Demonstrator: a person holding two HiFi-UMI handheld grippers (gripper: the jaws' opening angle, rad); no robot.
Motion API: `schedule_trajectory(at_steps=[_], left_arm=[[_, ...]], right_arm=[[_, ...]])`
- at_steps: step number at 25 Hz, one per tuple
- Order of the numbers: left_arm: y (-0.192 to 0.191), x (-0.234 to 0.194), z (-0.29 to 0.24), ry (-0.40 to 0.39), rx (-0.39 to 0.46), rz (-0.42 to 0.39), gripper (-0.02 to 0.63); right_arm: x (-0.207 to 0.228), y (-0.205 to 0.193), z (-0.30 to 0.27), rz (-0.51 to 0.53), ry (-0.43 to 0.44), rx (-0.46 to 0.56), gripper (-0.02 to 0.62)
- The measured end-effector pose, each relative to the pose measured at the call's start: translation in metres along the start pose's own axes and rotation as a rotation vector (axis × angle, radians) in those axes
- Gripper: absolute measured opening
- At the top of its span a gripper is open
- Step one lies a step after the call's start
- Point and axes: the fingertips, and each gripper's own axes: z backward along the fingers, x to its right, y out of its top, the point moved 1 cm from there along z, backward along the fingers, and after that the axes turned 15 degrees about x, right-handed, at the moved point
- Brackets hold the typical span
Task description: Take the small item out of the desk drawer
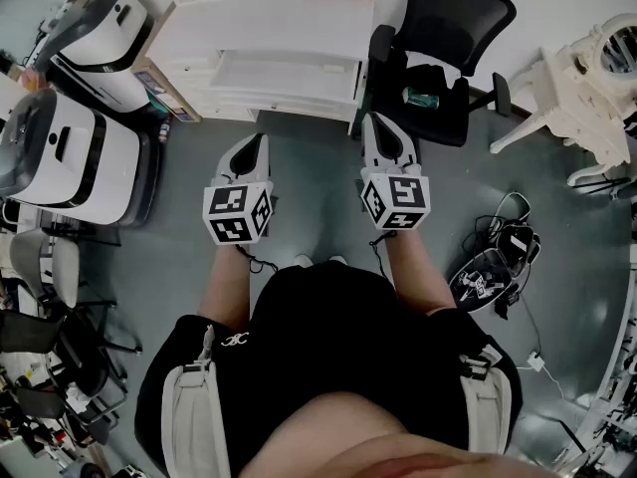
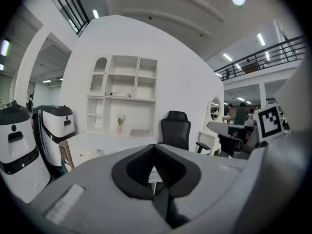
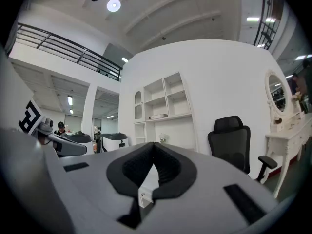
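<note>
1. Two white machines (image 1: 75, 152) are seen well to the left of the left gripper (image 1: 257, 147).
2. The left gripper is held tipped slightly downward, its jaws pressed together with nothing between them.
3. The white desk (image 1: 269, 28) is found ahead of both grippers and well apart from them. Its drawers (image 1: 284, 73) are faced by the jaws, and the small item cannot be made out in any view.
4. The right gripper (image 1: 375, 122) is held level, its jaws fully closed and empty.
5. A black office chair (image 1: 443, 28) is seen ahead and to the right of the right gripper.
</note>
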Motion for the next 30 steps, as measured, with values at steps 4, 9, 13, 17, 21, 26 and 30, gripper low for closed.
schedule_trajectory(at_steps=[4, 9, 13, 17, 21, 26, 30], left_arm=[[0.002, -0.004, 0.000, -0.002, 0.008, -0.003, 0.012], [0.007, -0.013, 0.002, -0.017, 0.023, -0.007, 0.014], [0.012, -0.027, 0.007, -0.026, 0.042, -0.004, 0.014], [0.007, -0.041, 0.013, -0.036, 0.045, 0.007, 0.014], [0.003, -0.051, 0.020, -0.050, 0.044, 0.012, 0.012], [-0.003, -0.060, 0.021, -0.061, 0.033, 0.019, 0.014], [-0.006, -0.066, 0.014, -0.066, 0.031, 0.022, 0.014]], right_arm=[[-0.002, -0.002, -0.003, 0.001, -0.009, -0.002, -0.003], [-0.013, -0.002, -0.007, 0.009, -0.016, 0.001, -0.003], [-0.027, -0.002, -0.012, 0.022, -0.021, 0.002, -0.003], [-0.040, -0.006, -0.013, 0.038, -0.034, 0.002, -0.003], [-0.050, -0.012, -0.010, 0.040, -0.054, -0.001, -0.003], [-0.053, -0.024, -0.008, 0.040, -0.074, -0.027, -0.003], [-0.050, -0.031, -0.018, 0.040, -0.082, -0.033, -0.003]])
